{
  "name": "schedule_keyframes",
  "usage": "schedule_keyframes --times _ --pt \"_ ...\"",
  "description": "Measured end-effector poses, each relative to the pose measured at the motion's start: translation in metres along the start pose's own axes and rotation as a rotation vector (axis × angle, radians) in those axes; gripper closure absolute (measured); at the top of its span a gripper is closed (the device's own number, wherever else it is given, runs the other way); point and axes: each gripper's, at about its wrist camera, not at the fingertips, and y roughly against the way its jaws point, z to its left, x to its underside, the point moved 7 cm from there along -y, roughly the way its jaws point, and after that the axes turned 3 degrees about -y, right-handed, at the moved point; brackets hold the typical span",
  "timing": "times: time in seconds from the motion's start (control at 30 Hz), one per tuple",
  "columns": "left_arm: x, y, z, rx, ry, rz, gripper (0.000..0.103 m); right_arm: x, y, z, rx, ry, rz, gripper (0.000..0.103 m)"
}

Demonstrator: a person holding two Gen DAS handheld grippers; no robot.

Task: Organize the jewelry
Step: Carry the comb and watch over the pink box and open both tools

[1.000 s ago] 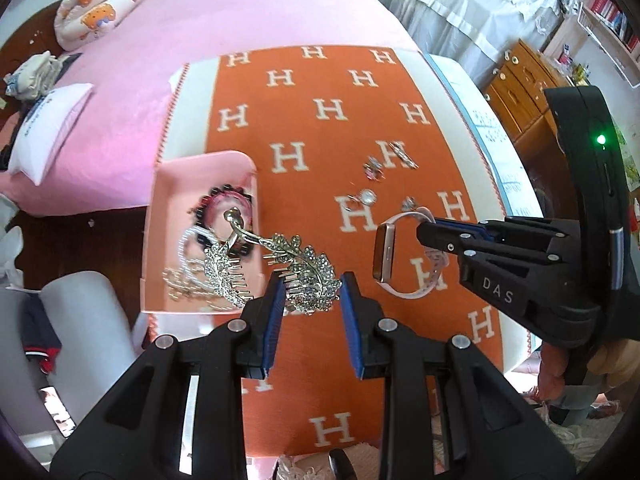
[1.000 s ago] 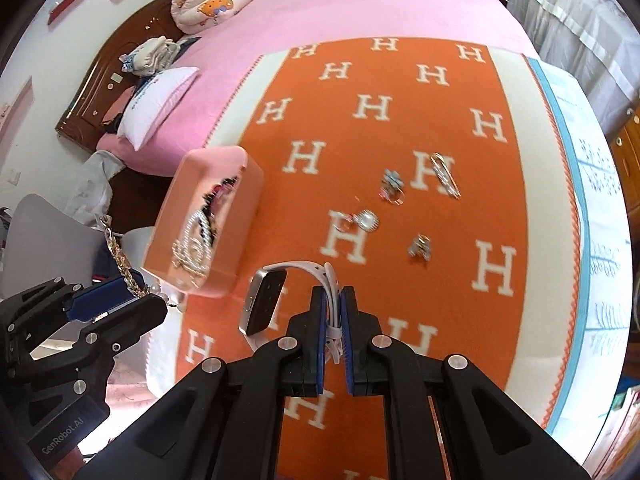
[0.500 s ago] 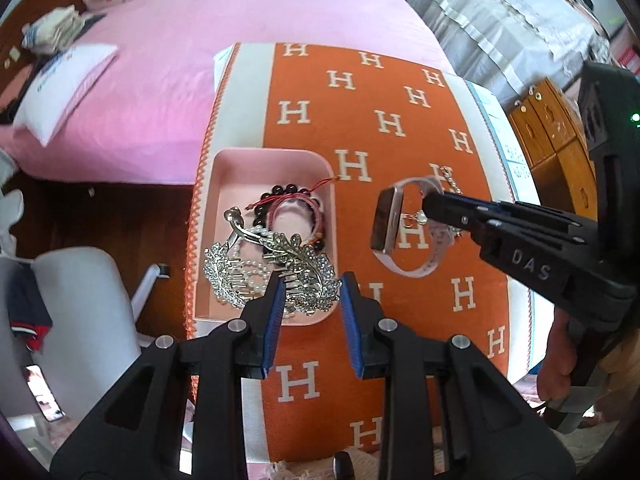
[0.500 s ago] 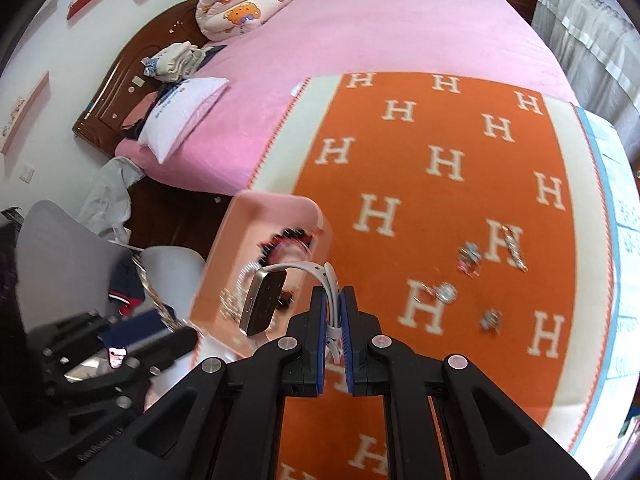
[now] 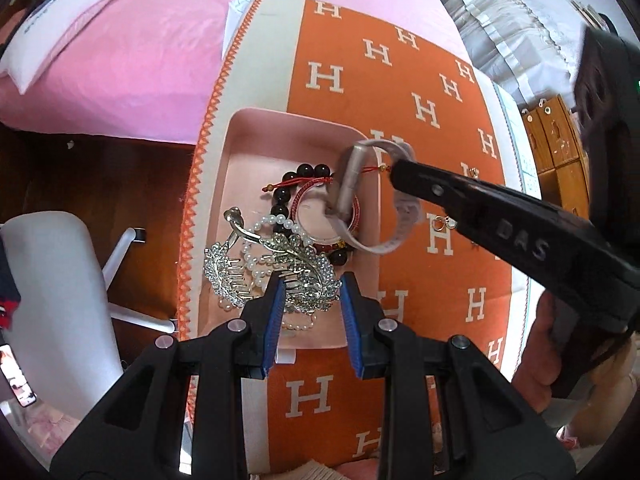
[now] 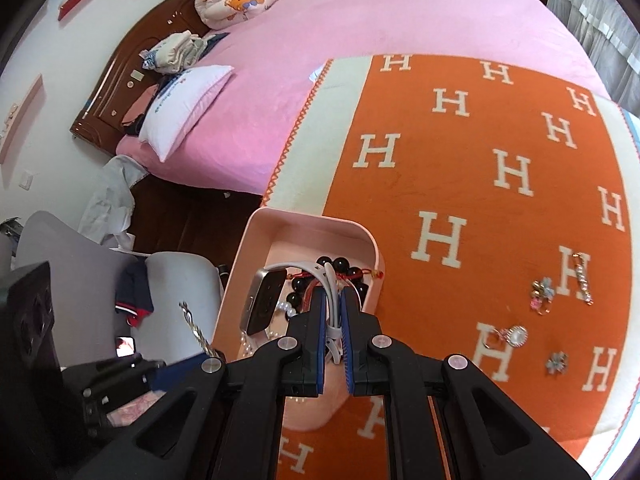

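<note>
While poised over the shallow pink rectangular tray [image 5: 244, 160] at the edge of the orange blanket patterned with white H letters [image 5: 400, 80], left gripper [image 5: 310, 300] partly closed, blue pads clamped on the silver rhinestone leaf-shaped hair comb [image 5: 308, 276]. Comb held low above the tray's near end, seemingly for release among the jewelry already there: white pearl strand [image 5: 268, 224], black bead bracelet with red cord [image 5: 308, 176], a second rhinestone comb [image 5: 222, 272]. From the right, right gripper [image 5: 394, 170] nipping the band of the pale pink smartwatch [image 5: 352, 184], watch body dangling over the tray's far side, probably so both pieces drop in together.

In the right wrist view, right gripper [image 6: 332, 316] fully shut on the watch strap, silver case of the smartwatch [image 6: 262, 300] hanging edge-on above the tray [image 6: 256, 240]. Strap pinch keeps the screen clear of the pads. Several small pieces left on the blanket [image 6: 460, 140]: a gold rhinestone bar clip [image 6: 582, 280], a small flower charm [image 6: 540, 294], a round pearl ring [image 6: 516, 336], a small blue flower stud [image 6: 558, 362]. Task judged partway done.
</note>
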Motion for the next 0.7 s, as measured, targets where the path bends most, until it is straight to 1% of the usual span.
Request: schedule_keyframes --times 0.17,0.4,0.47,0.5,0.53,0.57,0.7 --pt "-0.001 -0.016 -0.002 0.001 -0.024 0.032 0.078 -0.008 -0.028 0.003 0.016 0.005 0.035 0.096" --pt "-0.003 -0.031 0.006 -0.004 -0.019 0.052 0.077 -0.019 -0.060 0.018 0.019 0.045 0.057 0.096" --pt "-0.003 -0.031 0.005 0.009 -0.023 0.049 0.075 -0.021 -0.070 0.023 0.010 0.053 0.080 0.095" --pt "-0.002 -0.030 0.006 0.010 -0.025 0.048 0.068 -0.021 -0.074 0.025 0.003 0.059 0.092 0.092" --pt "-0.002 -0.029 0.006 0.011 -0.028 0.045 0.059 -0.022 -0.077 0.027 0.003 0.067 0.096 0.089" --pt "-0.003 -0.028 0.006 0.010 -0.029 0.037 0.055 -0.022 -0.078 0.029 0.010 0.075 0.094 0.088" --pt "-0.004 -0.021 0.008 0.011 -0.023 0.009 0.054 -0.024 -0.077 0.036 0.012 0.102 0.085 0.086"
